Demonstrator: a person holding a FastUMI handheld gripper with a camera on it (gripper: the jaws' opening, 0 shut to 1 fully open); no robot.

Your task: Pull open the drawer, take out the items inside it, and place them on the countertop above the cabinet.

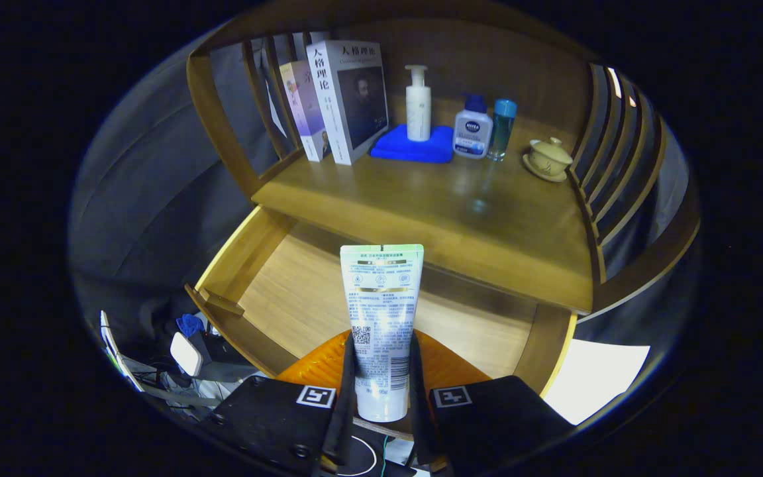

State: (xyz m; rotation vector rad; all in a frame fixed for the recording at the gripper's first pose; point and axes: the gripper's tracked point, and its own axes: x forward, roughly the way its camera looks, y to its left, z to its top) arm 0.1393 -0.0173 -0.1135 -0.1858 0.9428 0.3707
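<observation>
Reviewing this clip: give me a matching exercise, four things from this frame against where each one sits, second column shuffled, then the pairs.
Things:
1. white tube
2. pump bottle
3. lidded cup
4. books

Places:
A. on the blue cloth
B. leaning at the countertop's slatted end
C. clamped between the gripper's jaws, above the open drawer
D. on a saucer beyond the blue-capped bottles

Pairs: 1-C, 2-A, 3-D, 4-B

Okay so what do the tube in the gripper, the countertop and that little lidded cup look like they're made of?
Tube, held between the hand-held gripper fingers: likely soft plastic, glossy, with glare on its print. Countertop: wood, grained, satin sheen. Lidded cup: probably glazed ceramic, pale and smooth.
</observation>
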